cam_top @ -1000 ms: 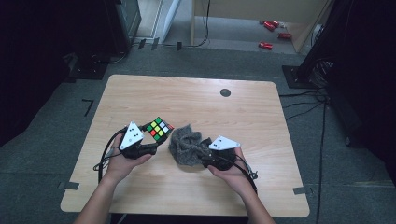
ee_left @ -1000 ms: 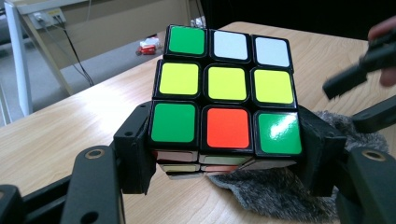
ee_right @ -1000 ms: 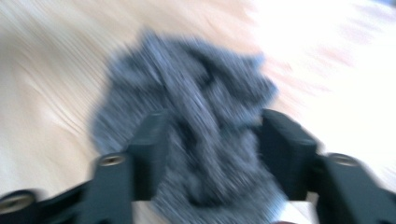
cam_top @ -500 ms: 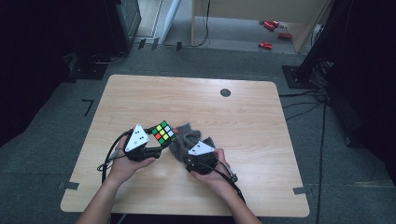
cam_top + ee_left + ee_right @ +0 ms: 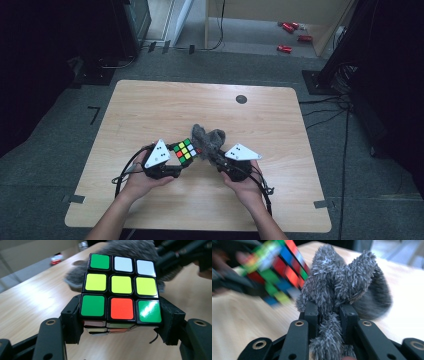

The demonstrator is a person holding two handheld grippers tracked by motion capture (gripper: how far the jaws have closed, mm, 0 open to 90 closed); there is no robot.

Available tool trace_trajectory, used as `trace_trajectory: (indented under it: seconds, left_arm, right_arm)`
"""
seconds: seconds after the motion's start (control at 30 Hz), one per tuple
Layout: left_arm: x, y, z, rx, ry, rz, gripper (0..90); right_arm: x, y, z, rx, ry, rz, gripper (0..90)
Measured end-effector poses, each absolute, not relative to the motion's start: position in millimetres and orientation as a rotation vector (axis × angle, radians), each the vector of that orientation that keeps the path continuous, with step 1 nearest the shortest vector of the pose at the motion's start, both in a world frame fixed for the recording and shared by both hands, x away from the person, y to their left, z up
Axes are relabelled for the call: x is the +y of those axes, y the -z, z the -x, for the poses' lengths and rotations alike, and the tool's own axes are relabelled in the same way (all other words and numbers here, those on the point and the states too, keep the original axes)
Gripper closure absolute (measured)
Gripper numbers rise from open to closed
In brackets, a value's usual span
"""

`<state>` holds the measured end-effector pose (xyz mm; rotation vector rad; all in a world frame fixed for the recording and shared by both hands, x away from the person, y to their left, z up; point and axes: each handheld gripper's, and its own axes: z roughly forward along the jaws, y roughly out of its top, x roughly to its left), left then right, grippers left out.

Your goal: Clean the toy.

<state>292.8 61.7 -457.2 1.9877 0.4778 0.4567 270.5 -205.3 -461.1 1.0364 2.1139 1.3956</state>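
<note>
A scrambled Rubik's cube [image 5: 121,290] sits between the jaws of my left gripper [image 5: 122,321], which is shut on its lower layer, green, yellow and white stickers facing the camera. In the high view the cube [image 5: 184,150] is held just above the table [image 5: 150,110], left of centre. My right gripper [image 5: 328,315] has just been closing and now pinches a grey fluffy cloth [image 5: 342,287] between its pads. The cloth [image 5: 207,137] stands bunched up right beside the cube, with the right gripper [image 5: 214,156] at its near side. The cube [image 5: 277,270] looks blurred in the right gripper view.
A small black round disc [image 5: 241,99] is set in the table's far side. Red objects [image 5: 290,37] lie on the floor beyond. Dark equipment and cables [image 5: 345,130] stand to the right of the table.
The right gripper swung left into the cloth, closed on it and drew back right, gathering it upward. The left gripper brought the cube rightward and nearer, up against the cloth.
</note>
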Motion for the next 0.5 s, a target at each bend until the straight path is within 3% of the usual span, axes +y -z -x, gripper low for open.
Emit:
trace_trajectory:
  seconds: [0.23, 0.5]
  left_arm:
    - [46.5, 457.5, -281.0, 0.358, -0.389, -2.015, 35.1]
    - [50.3, 449.6, -280.4, 0.376, -0.397, -1.967, 35.1]
  right_arm:
    - [-203.2, 442.7, -259.5, 2.065, -1.527, -0.973, 73.9]
    - [-207.2, 455.5, -266.5, 2.085, -1.482, -1.051, 73.8]
